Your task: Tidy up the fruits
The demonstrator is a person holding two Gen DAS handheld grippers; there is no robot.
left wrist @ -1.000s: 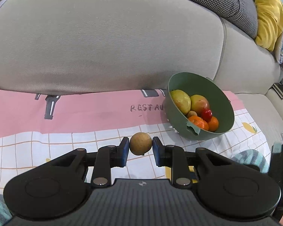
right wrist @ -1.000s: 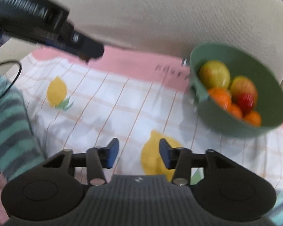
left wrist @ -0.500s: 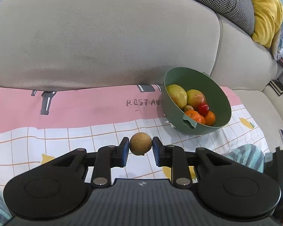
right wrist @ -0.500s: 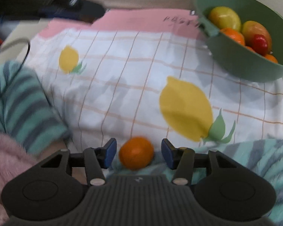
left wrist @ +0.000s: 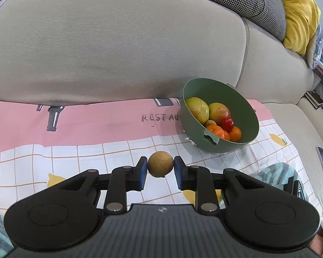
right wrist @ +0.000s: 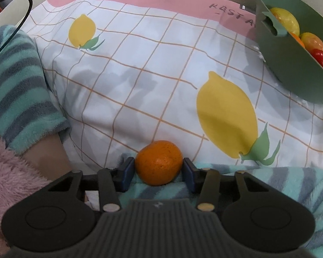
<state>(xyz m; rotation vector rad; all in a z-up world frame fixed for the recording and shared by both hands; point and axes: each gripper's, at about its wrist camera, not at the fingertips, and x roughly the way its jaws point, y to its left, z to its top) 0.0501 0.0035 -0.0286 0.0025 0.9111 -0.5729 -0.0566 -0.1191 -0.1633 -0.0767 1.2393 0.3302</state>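
My left gripper (left wrist: 160,166) is shut on a small round brown fruit (left wrist: 160,163) and holds it above the cloth, left of and nearer than the green bowl (left wrist: 243,107). The bowl holds several fruits: yellow-green, orange and red ones. In the right wrist view an orange mandarin (right wrist: 159,165) lies on the striped blanket at the cloth's near edge, between the jaws of my right gripper (right wrist: 158,171). The jaws stand on either side of it, at or very near its sides. The bowl (right wrist: 290,64) is at the far right there.
A lemon-print checked cloth (right wrist: 140,64) with a pink band covers the sofa seat. The grey sofa back (left wrist: 118,43) rises behind it, with checked and yellow cushions (left wrist: 299,15) at the right. A teal striped blanket (right wrist: 17,81) and a black cable (right wrist: 21,4) lie at the left.
My right gripper dropped toward the near edge of the cloth and came around the mandarin, jaws narrowing on it. My left gripper kept holding the brown fruit and pulled back slightly from the bowl.
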